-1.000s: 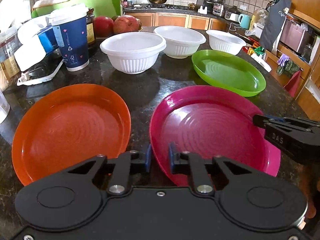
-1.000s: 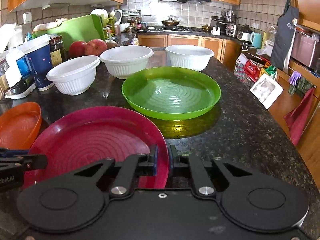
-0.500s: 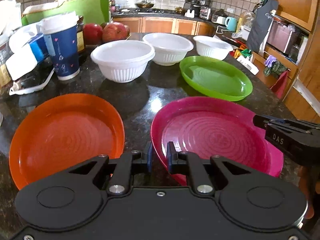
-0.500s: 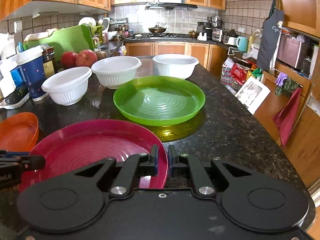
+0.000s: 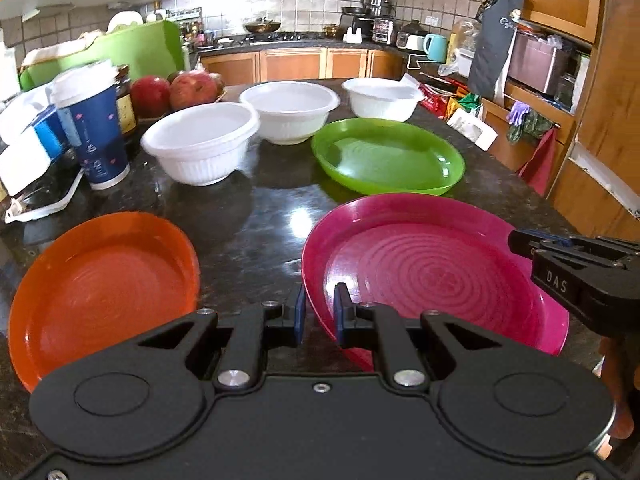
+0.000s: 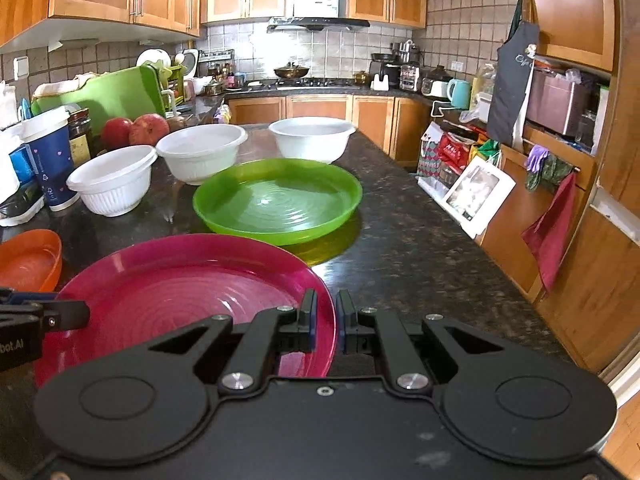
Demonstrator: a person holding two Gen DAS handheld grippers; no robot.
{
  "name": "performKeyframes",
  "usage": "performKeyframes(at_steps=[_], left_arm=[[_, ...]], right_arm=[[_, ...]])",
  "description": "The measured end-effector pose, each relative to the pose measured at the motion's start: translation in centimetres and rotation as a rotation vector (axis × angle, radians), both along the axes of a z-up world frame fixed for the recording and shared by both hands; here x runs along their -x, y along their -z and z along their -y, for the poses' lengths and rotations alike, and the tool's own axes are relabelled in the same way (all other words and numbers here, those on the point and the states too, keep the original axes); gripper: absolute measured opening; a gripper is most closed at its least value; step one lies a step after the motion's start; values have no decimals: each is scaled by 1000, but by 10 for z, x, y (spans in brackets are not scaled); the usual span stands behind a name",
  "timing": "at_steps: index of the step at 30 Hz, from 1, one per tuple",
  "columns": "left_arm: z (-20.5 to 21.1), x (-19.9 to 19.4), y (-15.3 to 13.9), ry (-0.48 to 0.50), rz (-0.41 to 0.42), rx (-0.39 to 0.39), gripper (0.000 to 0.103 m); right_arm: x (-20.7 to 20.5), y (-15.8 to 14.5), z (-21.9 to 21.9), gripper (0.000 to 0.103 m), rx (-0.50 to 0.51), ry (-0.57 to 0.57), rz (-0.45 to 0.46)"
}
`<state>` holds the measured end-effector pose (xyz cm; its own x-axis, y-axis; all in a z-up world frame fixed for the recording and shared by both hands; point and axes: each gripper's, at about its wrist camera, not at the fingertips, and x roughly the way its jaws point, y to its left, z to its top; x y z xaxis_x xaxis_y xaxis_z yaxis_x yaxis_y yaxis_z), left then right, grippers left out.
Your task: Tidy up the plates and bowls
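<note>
Both on pink plate (image 5: 432, 276): left gripper (image 5: 319, 312) clamped on its near-left rim, right gripper (image 6: 325, 322) clamped on near-right rim. Looks light, stiff plastic, glossy, likely slippery; rim the only hold. Green plate (image 6: 278, 200) just ahead, orange plate (image 5: 102, 292) left. Bowls (image 5: 202, 142) beyond. All empty.

Left tongs (image 5: 319, 312) pinched shut, angled downward; right tongs (image 6: 325, 320) likewise clamped, tilted downward alongside
</note>
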<state>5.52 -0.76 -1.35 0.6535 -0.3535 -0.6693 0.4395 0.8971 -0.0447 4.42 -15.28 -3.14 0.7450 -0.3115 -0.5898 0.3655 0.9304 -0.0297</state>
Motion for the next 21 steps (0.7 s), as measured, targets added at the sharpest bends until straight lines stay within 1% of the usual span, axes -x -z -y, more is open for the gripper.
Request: performKeyframes(at_steps=[4, 14, 21], left_arm=[[23, 11, -3, 5, 12, -5, 19], [89, 29, -2, -1, 7, -7, 19], [117, 35, 8, -29, -20, -36, 19]], right_arm=[[15, -5, 25, 12, 6, -2, 0], [52, -12, 95, 12, 33, -15, -25], [64, -4, 132, 12, -4, -45, -52]])
